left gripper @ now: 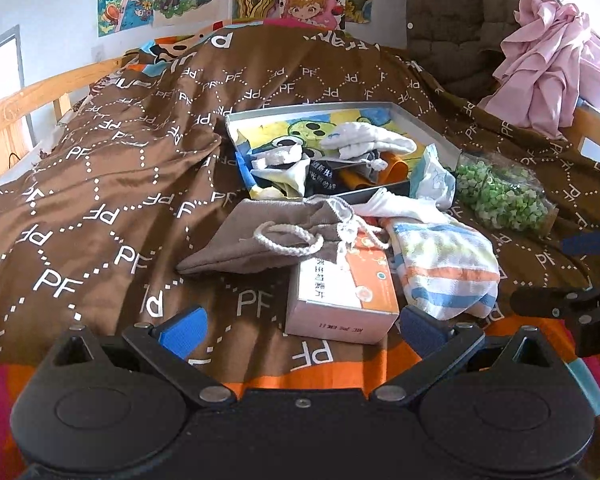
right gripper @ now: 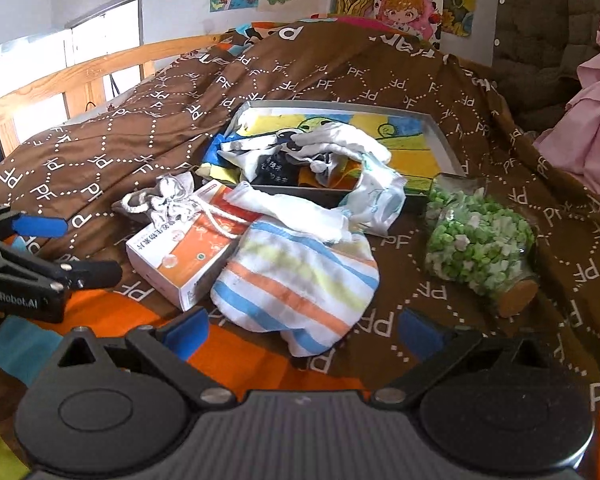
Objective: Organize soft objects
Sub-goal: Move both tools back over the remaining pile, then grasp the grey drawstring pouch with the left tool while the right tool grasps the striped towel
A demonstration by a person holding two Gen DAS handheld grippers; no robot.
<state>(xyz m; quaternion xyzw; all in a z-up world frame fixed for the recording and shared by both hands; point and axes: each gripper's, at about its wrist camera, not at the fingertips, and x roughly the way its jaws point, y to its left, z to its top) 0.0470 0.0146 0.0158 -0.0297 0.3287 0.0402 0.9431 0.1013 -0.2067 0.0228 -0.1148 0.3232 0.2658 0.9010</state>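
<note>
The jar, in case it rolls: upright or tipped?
Tipped: the jar lies on its side on the blanket, cork end toward the camera.

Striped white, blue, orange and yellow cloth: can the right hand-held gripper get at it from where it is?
Probably yes. The striped cloth lies directly ahead of the open right hand-held gripper, uncovered at its near end; only the orange-and-white carton sits alongside.

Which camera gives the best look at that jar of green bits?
The right wrist view: the jar lies on its side fully visible, cork end included. The left wrist view shows it smaller, near the edge, with the cork barely visible.
</note>
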